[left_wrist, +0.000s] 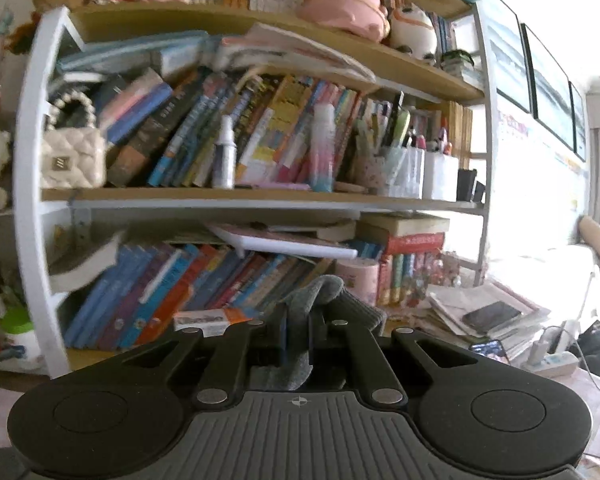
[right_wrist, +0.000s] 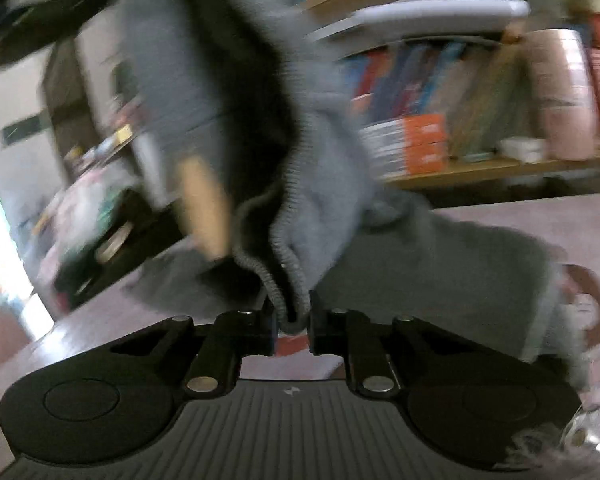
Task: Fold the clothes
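A grey knit garment (right_wrist: pixel 340 184) hangs between both grippers above a pink table surface (right_wrist: pixel 540 216). My left gripper (left_wrist: pixel 298 332) is shut on a fold of the grey cloth (left_wrist: pixel 316 292), held up facing the bookshelf. My right gripper (right_wrist: pixel 292 320) is shut on the garment's ribbed edge (right_wrist: pixel 280 264), with the cloth rising up and left and draping down to the right onto the table. The right wrist view is blurred by motion. The other gripper's black body (right_wrist: pixel 112 236) shows at the left of that view.
A white-framed bookshelf (left_wrist: pixel 260 196) packed with books, bottles and plush toys stands close ahead. A pink cup (left_wrist: pixel 358 280), a paper stack with a phone (left_wrist: pixel 488 316) and a power strip (left_wrist: pixel 548 362) lie at right. An orange box (right_wrist: pixel 412 144) sits on the low shelf.
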Demonstrator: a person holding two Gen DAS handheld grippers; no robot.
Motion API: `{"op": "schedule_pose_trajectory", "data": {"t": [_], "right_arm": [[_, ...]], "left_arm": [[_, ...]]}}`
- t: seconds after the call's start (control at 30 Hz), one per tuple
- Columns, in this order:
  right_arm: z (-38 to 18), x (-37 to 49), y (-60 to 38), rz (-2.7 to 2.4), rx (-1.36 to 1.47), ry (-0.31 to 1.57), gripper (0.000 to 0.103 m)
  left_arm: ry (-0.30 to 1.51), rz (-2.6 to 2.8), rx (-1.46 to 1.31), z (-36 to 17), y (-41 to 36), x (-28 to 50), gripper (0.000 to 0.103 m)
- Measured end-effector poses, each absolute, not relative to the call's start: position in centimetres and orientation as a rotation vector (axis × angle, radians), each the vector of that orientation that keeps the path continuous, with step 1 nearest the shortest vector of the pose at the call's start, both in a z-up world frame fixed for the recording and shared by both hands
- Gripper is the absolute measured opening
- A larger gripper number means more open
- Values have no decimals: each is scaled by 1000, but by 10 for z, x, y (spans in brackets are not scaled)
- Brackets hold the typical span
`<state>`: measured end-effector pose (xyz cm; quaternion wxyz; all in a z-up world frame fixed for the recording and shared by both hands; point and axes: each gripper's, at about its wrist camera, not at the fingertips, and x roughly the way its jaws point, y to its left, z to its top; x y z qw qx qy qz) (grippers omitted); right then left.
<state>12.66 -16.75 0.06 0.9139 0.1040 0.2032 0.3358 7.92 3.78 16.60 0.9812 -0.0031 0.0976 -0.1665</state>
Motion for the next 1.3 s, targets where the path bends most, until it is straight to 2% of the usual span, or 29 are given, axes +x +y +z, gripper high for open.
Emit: {"op": "schedule_pose_trajectory", "data": {"t": [0.17, 0.27, 0.43, 0.5, 0.6, 0.67, 0.8, 1.03, 1.17, 1.23, 1.27, 1.3], "right_arm": [[36, 127, -205, 427, 236, 196, 10], [90, 122, -211, 330, 180, 12, 10], [212, 133, -193, 274, 106, -195, 10], [258, 131, -185, 280, 130, -301, 10], [299, 123, -168, 353, 167, -391, 10], [304, 120, -140, 407, 147, -398, 10], [259, 142, -72, 534, 37, -229, 10], [111, 205, 47, 631, -95, 256, 10], [68, 189, 104, 753, -200, 306, 10], [61, 176, 130, 820, -306, 287, 13], [59, 173, 139, 840, -358, 300, 16], [57, 169, 149, 861, -410, 314, 26]], "left_arm": [[127, -345, -29, 180, 60, 36, 8], [55, -383, -23, 195, 65, 8, 8], [-157, -567, -92, 229, 80, -41, 7], [-261, -648, -114, 238, 87, -65, 1], [-381, -706, -136, 243, 100, -92, 1], [-376, -676, -139, 236, 111, -94, 1], [-215, -558, -240, 192, 149, -72, 2], [182, -145, -336, 76, 220, -49, 2], [343, 22, -353, 39, 249, -49, 3], [379, 88, -336, 34, 256, -51, 6], [392, 114, -323, 33, 258, -50, 13], [405, 129, -312, 31, 259, -51, 28]]}}
